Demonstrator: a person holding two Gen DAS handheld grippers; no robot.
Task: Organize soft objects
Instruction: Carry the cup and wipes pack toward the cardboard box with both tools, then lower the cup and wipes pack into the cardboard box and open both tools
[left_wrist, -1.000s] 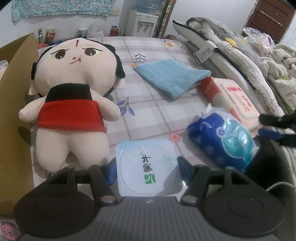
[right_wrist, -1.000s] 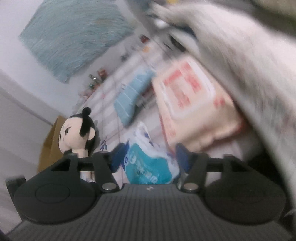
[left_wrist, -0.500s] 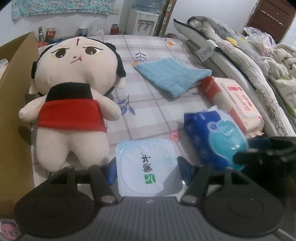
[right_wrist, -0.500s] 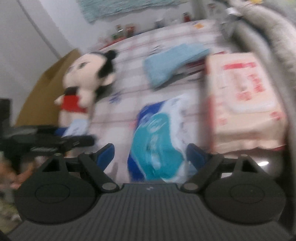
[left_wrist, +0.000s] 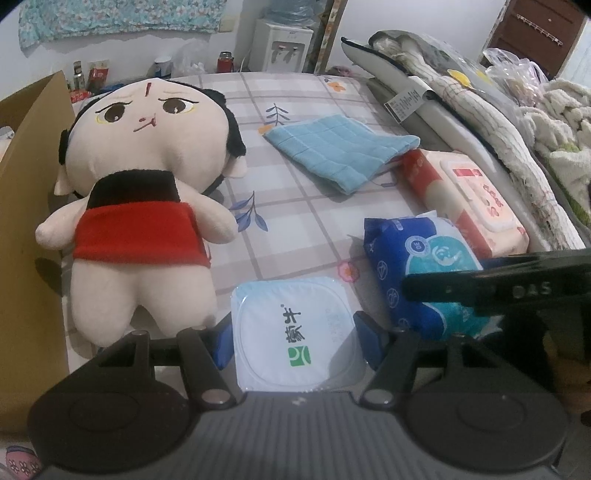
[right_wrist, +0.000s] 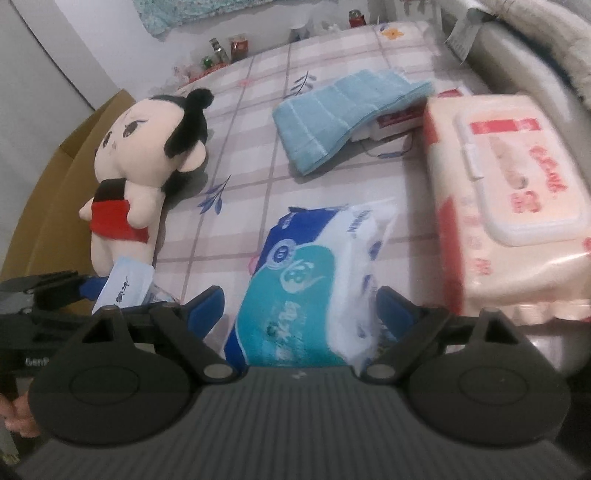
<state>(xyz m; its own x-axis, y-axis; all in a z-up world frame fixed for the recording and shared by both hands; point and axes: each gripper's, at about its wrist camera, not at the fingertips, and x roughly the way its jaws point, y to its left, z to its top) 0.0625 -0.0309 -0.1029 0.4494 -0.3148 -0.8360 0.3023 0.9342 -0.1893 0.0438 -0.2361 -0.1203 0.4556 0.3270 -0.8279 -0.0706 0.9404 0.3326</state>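
Note:
My left gripper (left_wrist: 295, 338) is shut on a white square pack (left_wrist: 295, 332) with a green logo, held low over the checked bedsheet (left_wrist: 295, 206). A plush doll (left_wrist: 147, 192) in a red top lies to its left. My right gripper (right_wrist: 297, 306) straddles a blue tissue pack (right_wrist: 314, 266). Its jaws are opening, and the pads stand off the pack's sides. One of its fingers (left_wrist: 461, 286) crosses in front of that pack (left_wrist: 417, 266) in the left wrist view. A folded blue towel (right_wrist: 343, 107) and a pink wet-wipes pack (right_wrist: 509, 192) lie beyond.
A cardboard box (left_wrist: 26, 184) stands along the bed's left side, against the doll. Piled quilts and blankets (left_wrist: 480, 103) run down the right edge. Bottles and cans (left_wrist: 92, 74) line the far end, by a water dispenser (left_wrist: 284, 48).
My right gripper has swung in from the right, rolled level and widened its jaws around the blue tissue pack. The left gripper and its white pack have stayed still.

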